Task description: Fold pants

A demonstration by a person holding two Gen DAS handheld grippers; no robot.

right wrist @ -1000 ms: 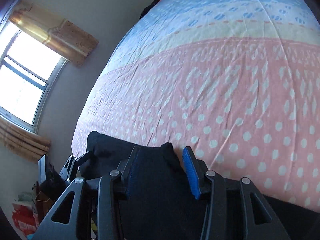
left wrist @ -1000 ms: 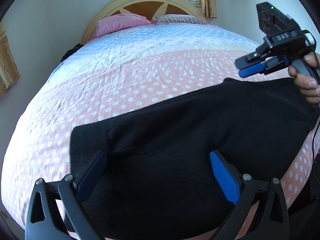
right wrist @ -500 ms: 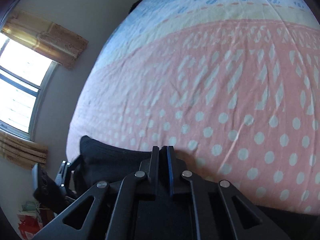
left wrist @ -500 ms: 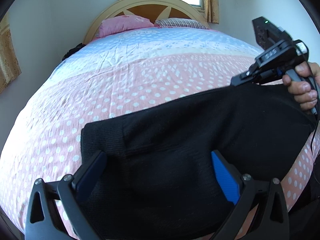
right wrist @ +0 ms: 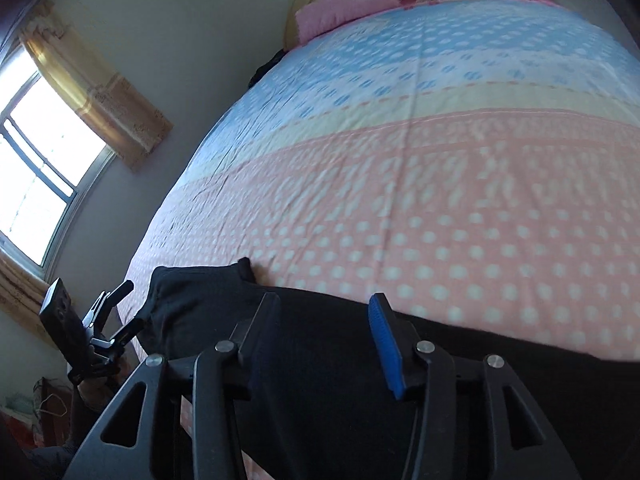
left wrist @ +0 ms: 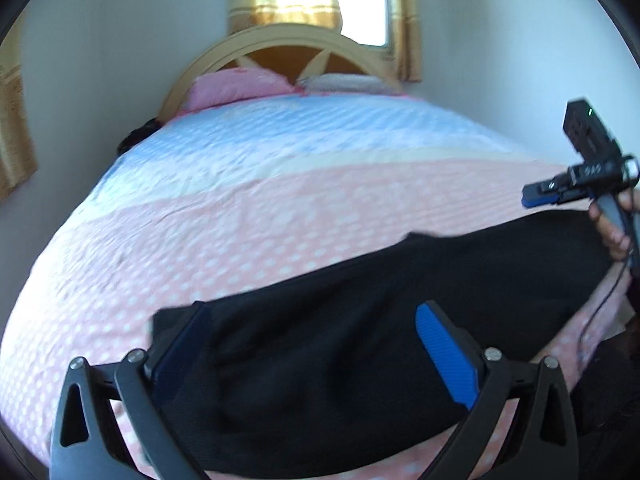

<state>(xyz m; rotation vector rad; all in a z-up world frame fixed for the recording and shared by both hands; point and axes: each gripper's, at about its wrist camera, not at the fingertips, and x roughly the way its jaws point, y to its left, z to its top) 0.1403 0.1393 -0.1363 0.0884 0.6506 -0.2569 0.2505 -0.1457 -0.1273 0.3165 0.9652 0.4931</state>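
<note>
— Two grippers here; what does the left wrist view give you?

— Black pants [left wrist: 360, 340] lie in a long band across the near, pink dotted part of the bedsheet [left wrist: 240, 232]. The left gripper [left wrist: 316, 344] hangs over them with its fingers wide apart, nothing between them. At the far right, the right gripper [left wrist: 538, 199] sits just above the pants' far end, held by a hand [left wrist: 612, 232]; from this angle I cannot tell how its fingers stand.

— Background?

— A pink pillow [left wrist: 236, 88] and a paler pillow [left wrist: 344, 82] against the headboard [left wrist: 280, 46], everything a bit blurred.

— And the right wrist view?

— The right gripper [right wrist: 324, 336] has its fingers spread, with the pants [right wrist: 340, 380] under them and no cloth caught. One end of the pants bunches up at the left, near the bed's edge. The left gripper [right wrist: 120, 308] shows beside that end, fingers parted. A curtained window [right wrist: 44, 168] is on the left wall.
</note>
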